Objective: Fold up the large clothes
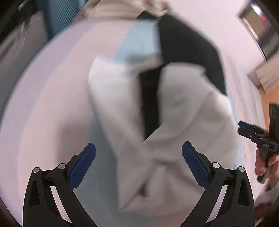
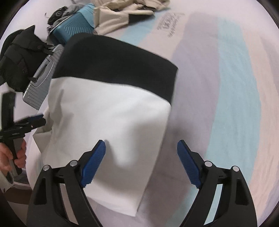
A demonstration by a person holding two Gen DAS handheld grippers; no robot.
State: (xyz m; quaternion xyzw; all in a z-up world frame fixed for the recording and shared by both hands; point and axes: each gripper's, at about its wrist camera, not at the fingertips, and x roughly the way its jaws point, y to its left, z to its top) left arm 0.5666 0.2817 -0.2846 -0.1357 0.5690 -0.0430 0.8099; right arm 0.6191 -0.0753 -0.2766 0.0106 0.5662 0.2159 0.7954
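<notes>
A large white garment with a broad black band lies partly folded on the bed. My right gripper hovers open above its near right edge, one blue pad over white cloth and the other over the sheet, gripping nothing. In the blurred left wrist view the same garment shows folded-in white flaps with black cloth between and behind them. My left gripper is open above its near end and holds nothing. Each gripper also shows in the other's view, the right gripper and the left gripper, both hand-held.
The bed sheet is pale pink with light blue stripes. Beige clothes are heaped at the far end. A teal suitcase, a silver suitcase and a black bag stand beside the bed at far left.
</notes>
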